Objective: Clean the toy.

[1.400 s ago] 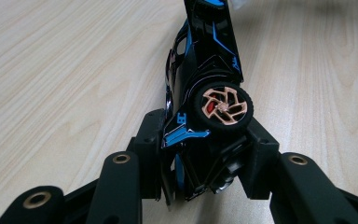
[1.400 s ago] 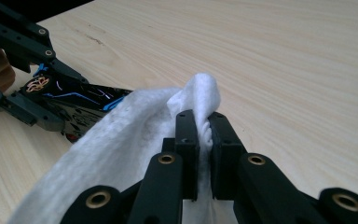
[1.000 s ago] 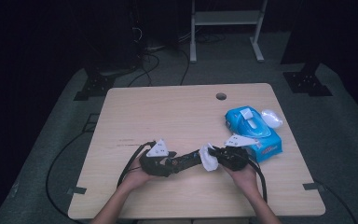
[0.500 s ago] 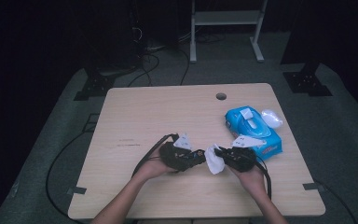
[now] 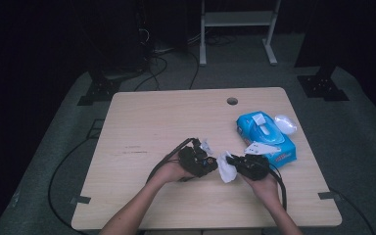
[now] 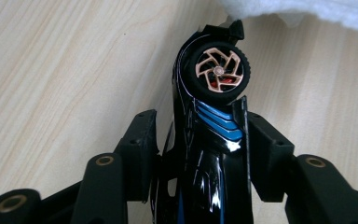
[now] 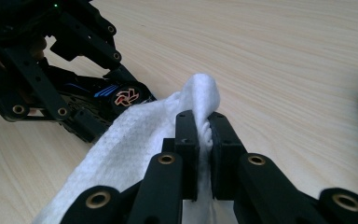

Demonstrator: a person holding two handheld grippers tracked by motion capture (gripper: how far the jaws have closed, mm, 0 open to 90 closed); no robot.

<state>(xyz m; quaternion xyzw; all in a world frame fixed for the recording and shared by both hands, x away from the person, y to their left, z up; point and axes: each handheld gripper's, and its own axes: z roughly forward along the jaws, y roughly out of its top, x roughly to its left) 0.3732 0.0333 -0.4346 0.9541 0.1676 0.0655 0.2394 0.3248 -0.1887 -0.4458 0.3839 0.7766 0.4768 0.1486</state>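
Observation:
A black toy car [image 6: 209, 154] with blue stripes and an orange-spoked wheel sits between the jaws of my left gripper [image 6: 200, 126]. Those jaws have just been closing and now press on the car's body. In the high view the left gripper [image 5: 209, 164] is at the table's front middle. My right gripper [image 7: 201, 119] is shut on a bunched white wipe [image 7: 135, 135]. The wipe [image 5: 226, 170] hangs between the two grippers. The car's wheel end [image 7: 126, 96] lies right against the wipe's edge.
A blue pack of wipes [image 5: 267, 137] lies on the wooden table [image 5: 152, 122] just beyond my right hand. A small white oval thing [image 5: 285, 124] lies beside it. A cable hole [image 5: 232, 101] is near the far edge. Cables trail off the front edge.
My left hand has carried the car to the right, up to the wipe. The right gripper and the wipe have stayed put.

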